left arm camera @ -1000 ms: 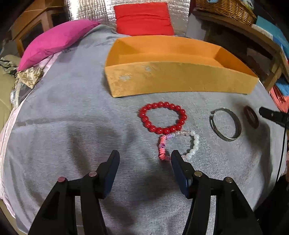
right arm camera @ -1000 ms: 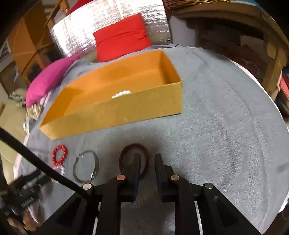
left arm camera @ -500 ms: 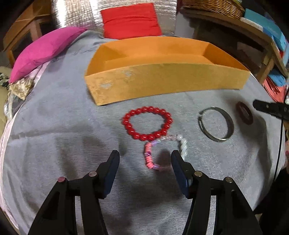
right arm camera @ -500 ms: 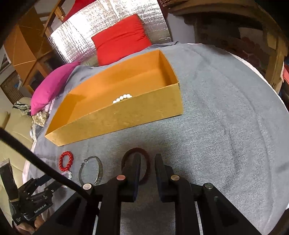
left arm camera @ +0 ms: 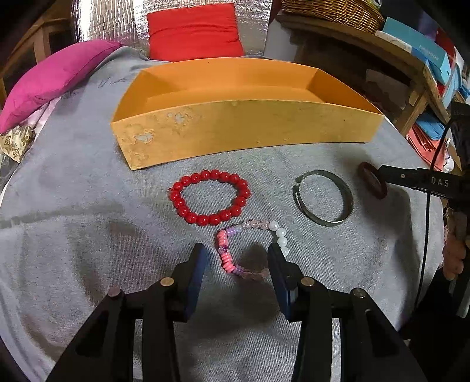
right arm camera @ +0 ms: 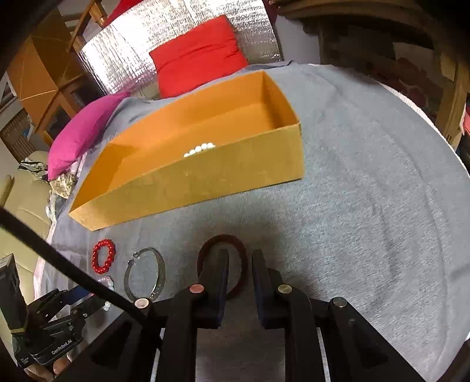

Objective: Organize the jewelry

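A pink and white bead bracelet (left arm camera: 226, 258) lies on the grey cloth between the fingers of my left gripper (left arm camera: 238, 255). Its jaws are closing and neither pad presses the beads. Just beyond lie a red bead bracelet (left arm camera: 214, 174) and, to its right, a silver bangle (left arm camera: 346, 199). My right gripper (right arm camera: 239, 258) is shut on the rim of a dark red bangle (right arm camera: 223, 237), one finger inside the ring and one outside. The orange box (left arm camera: 235, 129) stands behind the jewelry, with white beads (right arm camera: 199, 149) inside.
A pink cushion (left arm camera: 55, 76) and a red cushion (left arm camera: 194, 32) lie behind the box. A wooden shelf with a wicker basket (left arm camera: 332, 11) and coloured boxes stands at the right. A black cable (right arm camera: 58, 258) crosses the lower left of the right wrist view.
My left gripper has come forward over the pink and white bracelet, which now lies between its fingers, and its jaws have narrowed. The right gripper keeps its place on the dark red bangle.
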`<state>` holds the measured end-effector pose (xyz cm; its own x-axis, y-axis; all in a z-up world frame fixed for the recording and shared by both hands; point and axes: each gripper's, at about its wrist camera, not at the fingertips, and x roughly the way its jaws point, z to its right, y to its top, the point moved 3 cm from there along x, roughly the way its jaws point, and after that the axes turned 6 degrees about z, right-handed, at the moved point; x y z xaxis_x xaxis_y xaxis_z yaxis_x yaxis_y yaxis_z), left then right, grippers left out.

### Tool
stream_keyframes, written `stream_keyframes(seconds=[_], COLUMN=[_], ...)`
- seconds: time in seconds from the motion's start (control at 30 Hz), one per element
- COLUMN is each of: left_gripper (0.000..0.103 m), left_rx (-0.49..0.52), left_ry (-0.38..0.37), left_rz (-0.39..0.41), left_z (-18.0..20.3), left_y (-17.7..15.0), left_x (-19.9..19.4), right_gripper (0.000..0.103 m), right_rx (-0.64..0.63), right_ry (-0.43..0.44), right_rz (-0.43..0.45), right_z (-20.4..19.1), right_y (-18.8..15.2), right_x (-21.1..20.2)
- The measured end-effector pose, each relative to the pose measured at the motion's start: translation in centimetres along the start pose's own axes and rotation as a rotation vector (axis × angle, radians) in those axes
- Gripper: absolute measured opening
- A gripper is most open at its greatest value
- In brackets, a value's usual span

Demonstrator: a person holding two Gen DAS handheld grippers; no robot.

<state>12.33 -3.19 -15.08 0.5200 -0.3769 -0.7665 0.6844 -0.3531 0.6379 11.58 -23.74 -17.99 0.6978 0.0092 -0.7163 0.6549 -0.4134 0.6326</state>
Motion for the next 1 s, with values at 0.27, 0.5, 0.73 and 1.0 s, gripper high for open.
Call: stream_keyframes(seconds=[0.27, 0.5, 0.73, 1.0], left_gripper=[0.031, 0.011, 0.009, 0.008], left_rx=[0.007, -0.02, -0.023, -0.015], left_ry=[-0.035, -0.052, -0.065, -0.069], left_rz=[0.0, 0.012, 0.025, 0.038], left_z=[0.3, 0.0, 0.4, 0.3], left_y=[-0.4, -0.2, 0.0, -0.1], left_x=[-0.3, -0.4, -0.6, -1.0], right_gripper=[0.018, 0.022, 0.021, 0.021], right_rx=[-0.002, -0.017, -0.028, -0.084], right_ry=[-0.016, -0.024, -0.02, -0.029], right_rz=[-0.035, -0.03, -0.019, -0.003], right_z=[0.0, -0.6, -0.8, -1.3], right_y=[-0.5, -0.5, -0.6, -0.9], right_x=[1.0, 1.3, 1.2, 1.2])
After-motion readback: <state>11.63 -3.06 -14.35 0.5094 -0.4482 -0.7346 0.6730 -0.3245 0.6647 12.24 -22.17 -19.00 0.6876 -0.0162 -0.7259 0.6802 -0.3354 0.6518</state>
